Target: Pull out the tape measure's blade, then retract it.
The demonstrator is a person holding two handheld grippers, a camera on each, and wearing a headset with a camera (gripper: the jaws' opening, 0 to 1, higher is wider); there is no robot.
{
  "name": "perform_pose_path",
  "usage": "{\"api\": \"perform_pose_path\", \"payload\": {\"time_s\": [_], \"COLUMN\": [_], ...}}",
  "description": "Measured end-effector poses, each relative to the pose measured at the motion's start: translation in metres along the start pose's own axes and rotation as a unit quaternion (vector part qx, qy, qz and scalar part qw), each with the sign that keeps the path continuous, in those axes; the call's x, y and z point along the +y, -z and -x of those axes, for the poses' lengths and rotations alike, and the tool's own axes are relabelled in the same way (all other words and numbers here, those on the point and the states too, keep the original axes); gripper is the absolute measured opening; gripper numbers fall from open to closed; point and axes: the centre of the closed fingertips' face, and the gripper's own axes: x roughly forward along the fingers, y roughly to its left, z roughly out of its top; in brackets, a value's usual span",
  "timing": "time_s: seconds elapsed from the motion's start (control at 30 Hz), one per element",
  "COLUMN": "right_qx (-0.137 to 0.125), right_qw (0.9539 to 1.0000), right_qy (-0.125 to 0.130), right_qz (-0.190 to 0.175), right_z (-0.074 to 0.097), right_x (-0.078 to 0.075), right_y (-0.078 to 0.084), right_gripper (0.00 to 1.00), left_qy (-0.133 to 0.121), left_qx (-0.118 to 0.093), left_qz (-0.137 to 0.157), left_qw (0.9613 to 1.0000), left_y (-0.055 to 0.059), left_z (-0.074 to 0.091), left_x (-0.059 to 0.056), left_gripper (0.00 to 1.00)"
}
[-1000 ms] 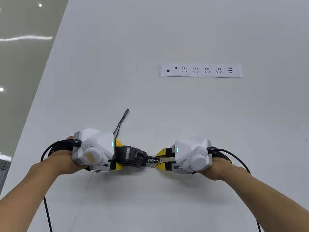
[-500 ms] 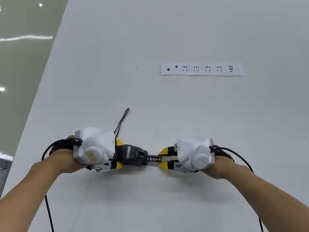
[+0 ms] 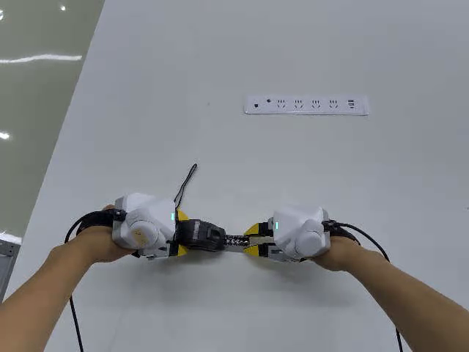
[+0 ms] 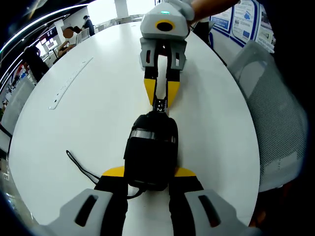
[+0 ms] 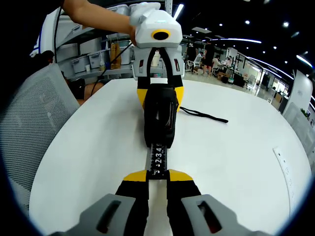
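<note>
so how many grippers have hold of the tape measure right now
2. The left gripper is clamped on the tape measure by its black body. The right gripper pinches the blade, which is pulled a short way out.

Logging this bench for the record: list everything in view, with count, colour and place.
table: one, white, under everything.
power strip: one, white, flat on the table beyond the grippers.
tape measure: one, black case, clamped in the left gripper.
blade: one, black with white numerals, a short length out of the case.
strap: one, black, trailing from the case across the table.
mesh chair: grey, beside the table's edge.
right gripper: white, yellow tips, shut on the blade.
hands: two, one behind each gripper.
</note>
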Motion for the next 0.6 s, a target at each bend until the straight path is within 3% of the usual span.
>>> {"api": "perform_pose_path", "payload": {"time_s": [0.17,0.6], "right_qx": [0.001,0.002], "right_qw": [1.0,1.0], "right_qy": [0.0,0.0], "right_qz": [0.001,0.002], "right_z": [0.0013,0.0043], "right_x": [0.0002,-0.0002], "right_y": [0.0012,0.003], "right_gripper": [0.12,0.12], "left_qy": [0.0,0.0], "left_qx": [0.0,0.0], "left_qz": [0.001,0.001], "left_qw": [1.0,1.0], "left_y": [-0.0032,0.0018], "left_z": [0.0031,-0.0007], "left_x": [-0.0018,0.0007], "left_gripper": [0.27,0.27]}}
